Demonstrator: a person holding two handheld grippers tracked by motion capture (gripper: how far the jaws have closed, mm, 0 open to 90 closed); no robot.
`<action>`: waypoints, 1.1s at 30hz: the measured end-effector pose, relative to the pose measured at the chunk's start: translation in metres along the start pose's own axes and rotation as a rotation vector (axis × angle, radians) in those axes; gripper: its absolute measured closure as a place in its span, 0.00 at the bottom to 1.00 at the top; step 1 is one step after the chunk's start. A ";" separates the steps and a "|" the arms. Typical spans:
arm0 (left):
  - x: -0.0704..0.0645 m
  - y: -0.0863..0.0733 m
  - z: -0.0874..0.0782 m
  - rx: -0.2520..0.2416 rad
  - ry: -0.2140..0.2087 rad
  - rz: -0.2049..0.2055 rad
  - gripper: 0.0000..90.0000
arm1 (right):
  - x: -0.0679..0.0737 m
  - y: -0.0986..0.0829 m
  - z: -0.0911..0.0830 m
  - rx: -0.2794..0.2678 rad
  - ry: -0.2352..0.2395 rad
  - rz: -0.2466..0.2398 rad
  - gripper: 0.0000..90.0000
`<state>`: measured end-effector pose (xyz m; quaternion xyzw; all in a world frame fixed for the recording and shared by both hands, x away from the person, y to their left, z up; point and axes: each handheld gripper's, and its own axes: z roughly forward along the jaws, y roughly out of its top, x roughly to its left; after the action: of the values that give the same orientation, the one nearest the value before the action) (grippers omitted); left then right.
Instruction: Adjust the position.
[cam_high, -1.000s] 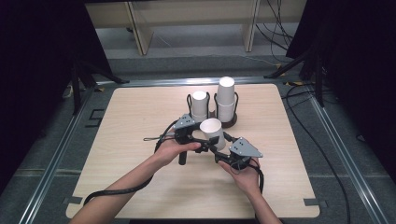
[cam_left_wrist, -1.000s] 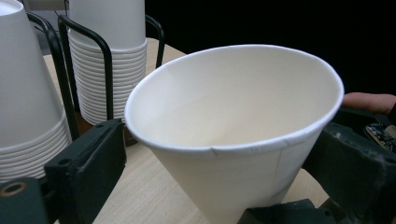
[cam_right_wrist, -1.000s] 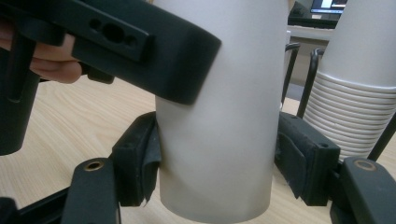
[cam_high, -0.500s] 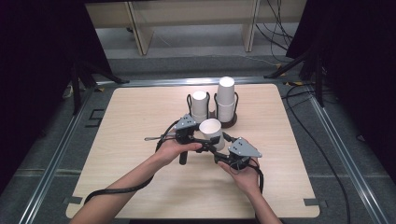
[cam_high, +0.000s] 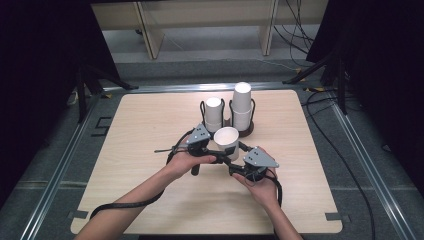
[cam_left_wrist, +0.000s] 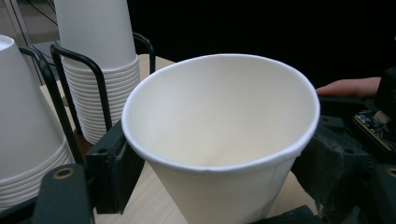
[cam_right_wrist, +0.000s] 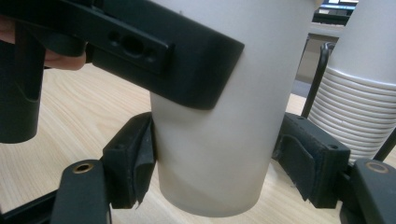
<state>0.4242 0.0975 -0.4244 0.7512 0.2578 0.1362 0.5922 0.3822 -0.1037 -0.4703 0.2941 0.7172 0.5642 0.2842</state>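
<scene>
A white paper cup (cam_high: 227, 140) stands upright with its mouth up at the middle of the table, between both grippers. My left gripper (cam_high: 220, 150) comes in from the left and is shut on the cup (cam_left_wrist: 219, 140), one pad on each side just under the rim. My right gripper (cam_high: 234, 152) comes in from the right, and its pads (cam_right_wrist: 135, 163) close on the cup (cam_right_wrist: 215, 140) lower down, near the base. One black jaw of the left gripper (cam_right_wrist: 154, 46) crosses the cup wall above them. I cannot tell whether the cup's base touches the table.
Behind the cup a black wire holder (cam_high: 250, 127) carries a short stack of upturned cups (cam_high: 214, 112) and a taller stack (cam_high: 242, 107), close to the held cup (cam_left_wrist: 93, 70). The wooden table (cam_high: 150, 125) stretches out to both sides.
Both grippers and the cup have stayed almost in place; the cup has shifted only slightly.
</scene>
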 end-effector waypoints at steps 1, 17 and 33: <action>0.000 0.000 0.000 -0.002 0.001 0.010 0.26 | 0.000 0.000 0.001 -0.006 0.011 -0.002 0.33; -0.005 -0.001 -0.003 -0.012 0.046 0.134 0.28 | 0.000 0.000 0.003 0.032 0.015 -0.017 0.26; 0.001 0.000 -0.012 -0.009 0.083 0.163 0.28 | 0.002 -0.001 0.000 0.065 0.047 0.037 0.22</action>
<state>0.4191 0.1078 -0.4211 0.7609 0.2194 0.2161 0.5712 0.3809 -0.1028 -0.4711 0.3029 0.7362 0.5525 0.2470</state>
